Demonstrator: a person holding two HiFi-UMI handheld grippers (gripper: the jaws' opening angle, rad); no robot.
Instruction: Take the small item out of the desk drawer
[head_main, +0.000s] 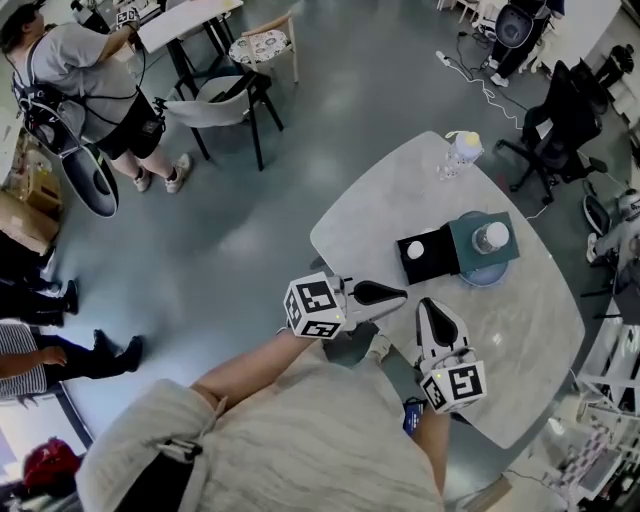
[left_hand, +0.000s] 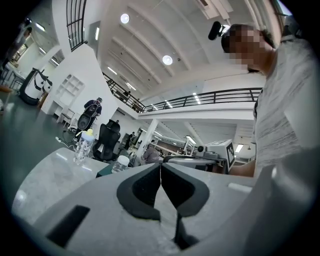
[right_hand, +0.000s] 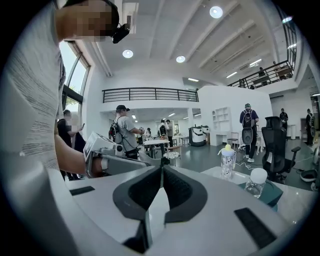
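Head view: we hold the left gripper (head_main: 403, 293) and right gripper (head_main: 428, 302) fully closed and empty, near the tabletop (head_main: 380, 220) edge. The small white item (head_main: 416, 250) lies in the pulled-out black drawer (head_main: 438, 263). Risk: a careless reach knocks the bottle (head_main: 491, 237) standing above the drawer.

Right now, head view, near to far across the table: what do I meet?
First the right gripper, shut → open black drawer holding the small white item → baby bottle near the far edge.
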